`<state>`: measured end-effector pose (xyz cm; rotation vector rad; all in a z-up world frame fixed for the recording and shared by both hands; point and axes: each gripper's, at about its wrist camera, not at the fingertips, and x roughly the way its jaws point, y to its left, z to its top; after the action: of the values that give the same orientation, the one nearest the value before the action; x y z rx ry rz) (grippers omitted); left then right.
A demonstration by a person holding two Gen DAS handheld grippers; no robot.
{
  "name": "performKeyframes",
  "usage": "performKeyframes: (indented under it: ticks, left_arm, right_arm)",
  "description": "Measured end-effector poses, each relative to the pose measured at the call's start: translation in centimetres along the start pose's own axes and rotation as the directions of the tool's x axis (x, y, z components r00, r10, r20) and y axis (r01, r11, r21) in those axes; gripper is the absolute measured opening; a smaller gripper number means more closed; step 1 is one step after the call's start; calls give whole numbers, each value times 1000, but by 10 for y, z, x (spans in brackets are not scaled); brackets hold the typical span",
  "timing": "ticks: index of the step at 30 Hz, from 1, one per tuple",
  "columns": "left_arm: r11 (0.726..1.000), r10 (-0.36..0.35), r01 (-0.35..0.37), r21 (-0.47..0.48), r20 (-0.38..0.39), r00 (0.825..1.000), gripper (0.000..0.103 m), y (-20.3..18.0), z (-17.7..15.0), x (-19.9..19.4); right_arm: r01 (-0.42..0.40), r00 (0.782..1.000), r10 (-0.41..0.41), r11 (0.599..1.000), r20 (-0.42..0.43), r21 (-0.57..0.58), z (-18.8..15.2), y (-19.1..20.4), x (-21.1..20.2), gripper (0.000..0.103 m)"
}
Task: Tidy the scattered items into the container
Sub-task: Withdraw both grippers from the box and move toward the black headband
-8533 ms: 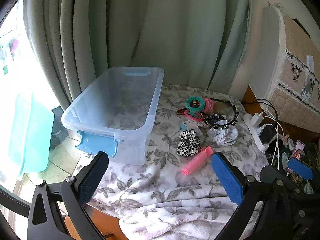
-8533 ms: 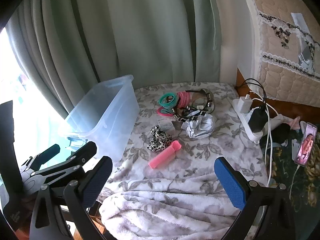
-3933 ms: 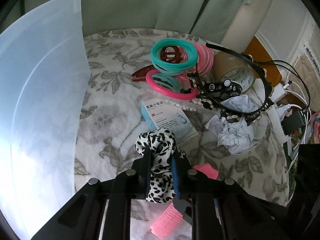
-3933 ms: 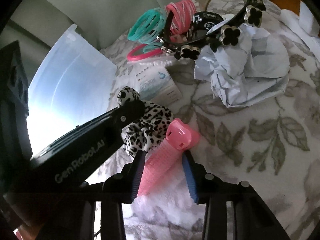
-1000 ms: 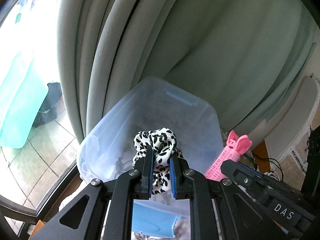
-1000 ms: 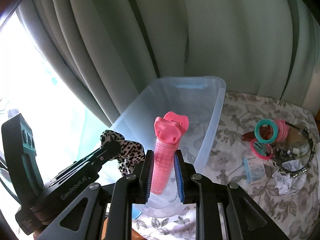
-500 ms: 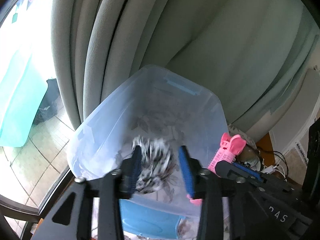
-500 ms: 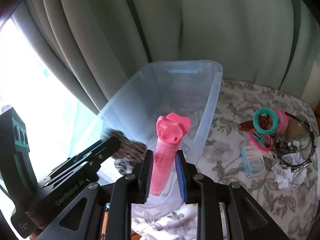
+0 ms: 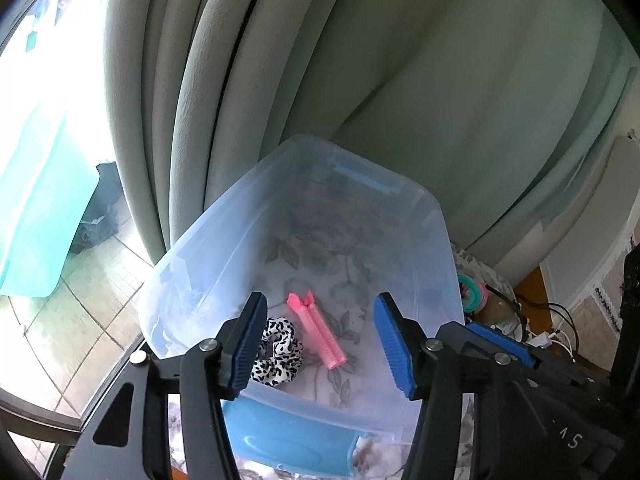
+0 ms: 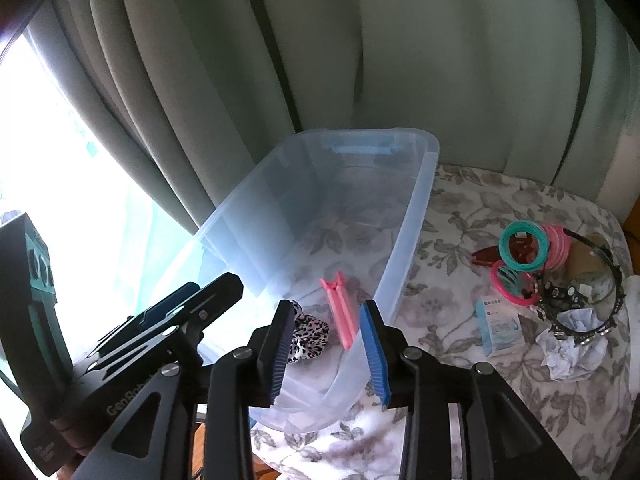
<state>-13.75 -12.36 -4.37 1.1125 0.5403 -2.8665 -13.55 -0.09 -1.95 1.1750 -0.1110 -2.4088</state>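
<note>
The bin (image 9: 424, 216) is clear, thin-walled plastic, a long rectangle with rounded corners and pale blue latches at both ends; the floral cloth (image 10: 472, 216) under it shows through its floor. Two things lie loose on that floor near the close end – a soft scrunchie (image 9: 278, 354) in black-and-white leopard print, bunched into folds, and just beside it a pink clip (image 9: 318, 330), a ribbed stick with a forked end.

Both grippers hang over the bin's near end with nothing between their ridged blue pads. The left gripper (image 9: 320, 340) has its jaws spread wide, having just been opening; the right gripper (image 10: 329, 350) is released too, its jaws narrower and likewise just been opening. "GenRobot" is printed in white on the left gripper's black body.

On the cloth to the right stay teal and pink rings (image 10: 534, 246), a small blue-and-white box (image 10: 500, 326) – print too small to read – a studded black headband (image 10: 580, 304) and crumpled paper (image 10: 572, 350).
</note>
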Motion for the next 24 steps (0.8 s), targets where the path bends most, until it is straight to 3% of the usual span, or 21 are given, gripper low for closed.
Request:
performKeyframes:
  ticks: [10,24]
  left_arm:
    - [999,8,-8,36,23,1000,58,-4,-3,-34]
    - [987,-31,20,158,65,997,62,-64,-10,-71]
  right_arm:
    - [-11,999,11,1000,30,20,-3,-6,-20,38]
    - [-16,992,3,995,127,98,-16,-45,-79,38]
